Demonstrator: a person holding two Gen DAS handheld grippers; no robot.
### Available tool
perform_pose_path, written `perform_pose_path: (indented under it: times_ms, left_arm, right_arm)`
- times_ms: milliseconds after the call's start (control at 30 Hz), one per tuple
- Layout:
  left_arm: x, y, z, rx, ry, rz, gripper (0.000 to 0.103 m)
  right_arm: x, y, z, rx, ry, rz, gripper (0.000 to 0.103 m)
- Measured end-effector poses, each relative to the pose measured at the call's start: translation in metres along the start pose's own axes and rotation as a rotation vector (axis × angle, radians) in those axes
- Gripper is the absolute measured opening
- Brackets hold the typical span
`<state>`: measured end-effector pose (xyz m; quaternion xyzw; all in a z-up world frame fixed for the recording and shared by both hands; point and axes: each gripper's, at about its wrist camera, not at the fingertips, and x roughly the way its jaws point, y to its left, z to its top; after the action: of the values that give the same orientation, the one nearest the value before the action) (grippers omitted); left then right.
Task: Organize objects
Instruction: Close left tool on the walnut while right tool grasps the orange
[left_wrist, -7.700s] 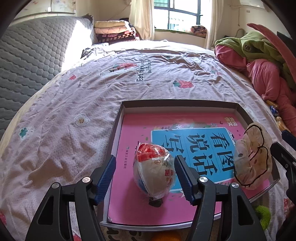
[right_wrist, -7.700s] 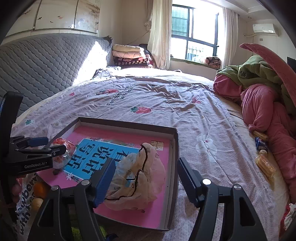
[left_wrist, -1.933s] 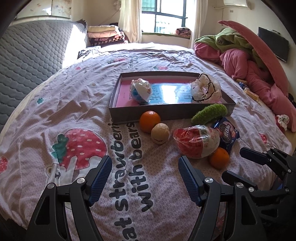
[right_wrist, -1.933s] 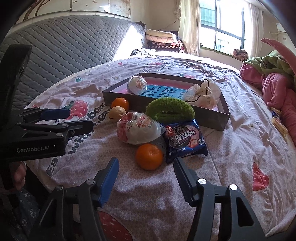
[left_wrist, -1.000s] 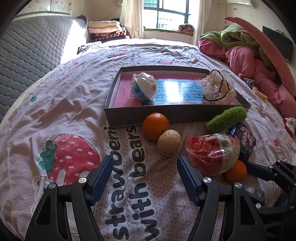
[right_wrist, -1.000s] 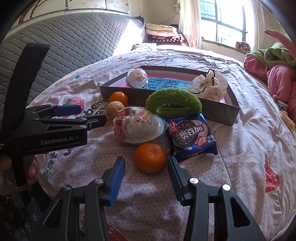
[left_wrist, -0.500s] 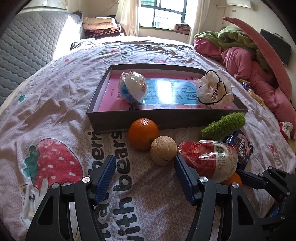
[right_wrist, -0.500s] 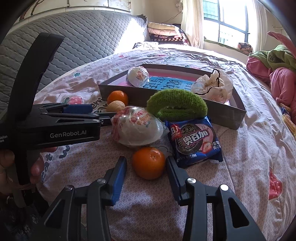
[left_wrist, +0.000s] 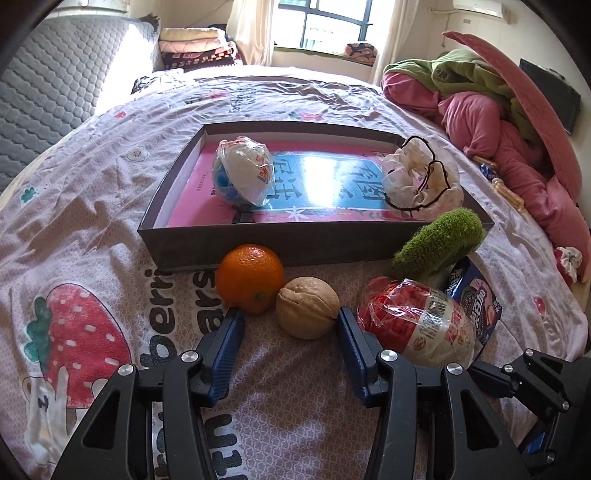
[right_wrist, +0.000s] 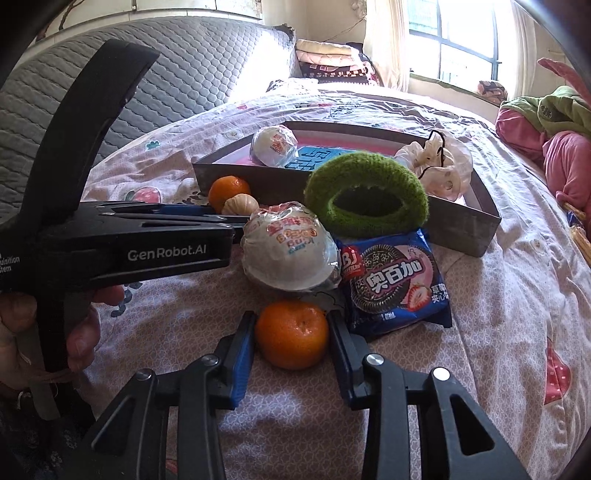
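A grey shallow box (left_wrist: 258, 243) on the bed holds a wrapped white ball (left_wrist: 243, 175) and a plastic bag (left_wrist: 421, 181). In front of it lie an orange (left_wrist: 250, 277), a walnut (left_wrist: 307, 312), a wrapped red-and-white ball (left_wrist: 417, 325), a green fuzzy ring (right_wrist: 365, 194) and a blue cookie packet (right_wrist: 395, 280). My left gripper (left_wrist: 288, 321) is open, its jaws on either side of the walnut, right tip close to it. My right gripper (right_wrist: 291, 328) is open around a second orange (right_wrist: 291, 334), pads close to its sides.
The patterned bedsheet (left_wrist: 110, 206) covers the bed. A grey quilted headboard (right_wrist: 166, 70) stands at the left. Pink and green bedding (left_wrist: 498, 110) is piled at the right. Folded blankets (left_wrist: 195, 48) lie at the far end by the window.
Both grippers moved forward and down. The left one now has the walnut between its jaws and has narrowed. The right one has closed in around the near orange.
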<state>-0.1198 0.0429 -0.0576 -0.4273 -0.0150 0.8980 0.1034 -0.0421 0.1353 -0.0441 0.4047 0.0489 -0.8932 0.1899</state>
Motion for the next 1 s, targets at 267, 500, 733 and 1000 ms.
perform_pose_path:
  times_ms: [267, 500, 733, 1000]
  left_arm:
    - [-0.005, 0.001, -0.002, -0.037, -0.009, -0.051, 0.033]
    - [-0.001, 0.004, -0.001, -0.046, 0.000, -0.053, 0.033]
    - [0.007, -0.003, 0.004, -0.021, 0.009, -0.041, 0.032]
    - [0.002, -0.003, 0.001, -0.011, -0.012, -0.044, 0.032]
  right_arm:
    - [-0.001, -0.002, 0.000, 0.015, -0.007, 0.015, 0.038]
    - [-0.003, -0.003, 0.000, 0.021, -0.011, 0.024, 0.038]
    - [-0.004, -0.005, 0.000, 0.032, -0.010, 0.032, 0.038]
    - [-0.006, -0.007, 0.000, 0.044, -0.019, 0.043, 0.038]
